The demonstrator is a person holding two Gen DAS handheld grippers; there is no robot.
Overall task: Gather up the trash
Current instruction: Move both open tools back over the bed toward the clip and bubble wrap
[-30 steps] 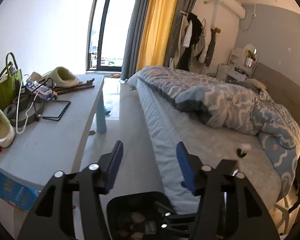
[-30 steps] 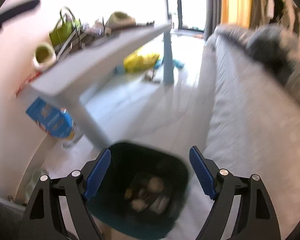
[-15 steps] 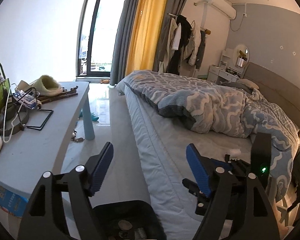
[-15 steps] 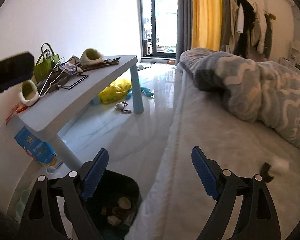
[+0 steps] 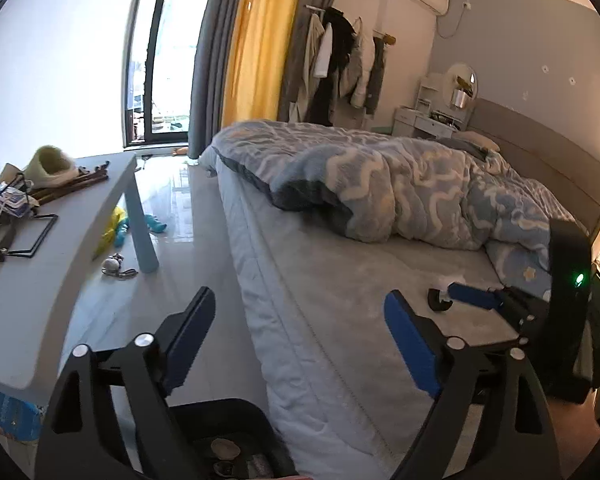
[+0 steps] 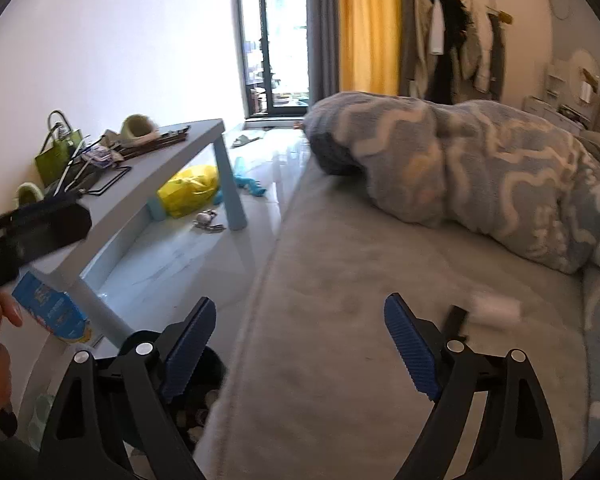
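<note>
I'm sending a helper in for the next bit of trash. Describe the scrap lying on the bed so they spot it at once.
Start at the bed, on the bare grey sheet on the near side of the rumpled blue quilt. Close to the quilt's lower edge lie a small white wad and a short black piece, side by side. Nothing else lies on that sheet.

Both wrist views look forward along their own tongs, from low beside the bed [image 5: 340, 280], toward the balcony door [image 5: 160, 60]. The left view sits nearer the bench [image 5: 28, 280], above the bin [image 5: 228, 412]. The right view hangs over the mattress edge, slightly blurred. The 2 views share bed, bench [image 6: 148, 184], bin [image 6: 140, 344] and door [image 6: 276, 40].
</note>
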